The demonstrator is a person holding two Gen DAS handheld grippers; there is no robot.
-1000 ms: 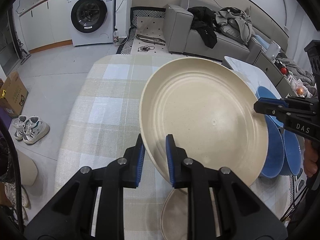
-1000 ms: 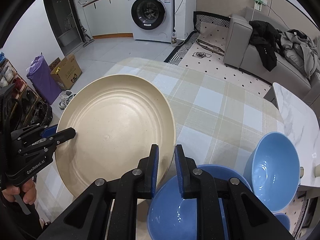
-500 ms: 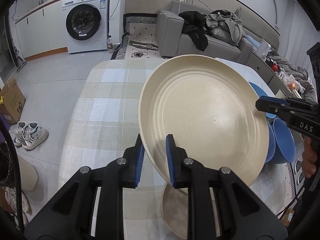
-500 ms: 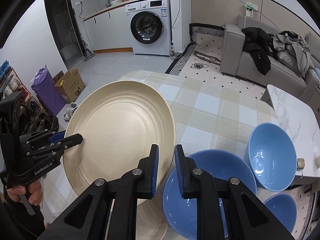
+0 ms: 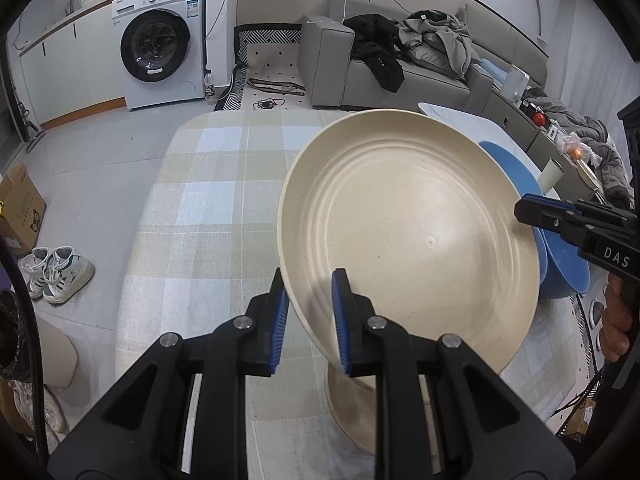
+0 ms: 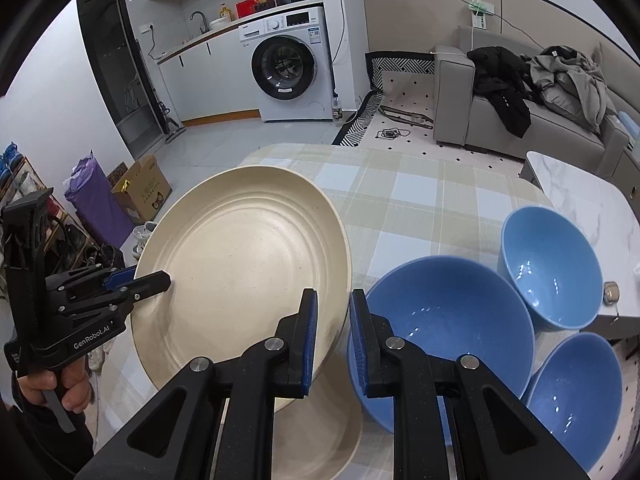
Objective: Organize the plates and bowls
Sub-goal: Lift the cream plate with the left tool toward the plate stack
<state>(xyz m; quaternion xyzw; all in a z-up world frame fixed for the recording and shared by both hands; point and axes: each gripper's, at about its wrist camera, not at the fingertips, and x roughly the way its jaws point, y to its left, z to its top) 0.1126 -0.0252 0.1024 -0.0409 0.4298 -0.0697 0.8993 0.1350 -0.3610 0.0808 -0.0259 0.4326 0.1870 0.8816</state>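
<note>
Two grippers — left gripper (image 5: 308, 312); right gripper (image 6: 333, 334) — clamp tilted cream plate (image 5: 408, 232).

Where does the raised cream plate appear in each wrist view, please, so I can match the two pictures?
Left wrist: the plate fills centre-right, its near-left rim in the left claw, its right rim met by the right claw.
Right wrist: the plate sits centre-left, the right claw at its lower-right rim.
Shared landmark: the washing machine, top left in the left view, top centre in the right.
</note>
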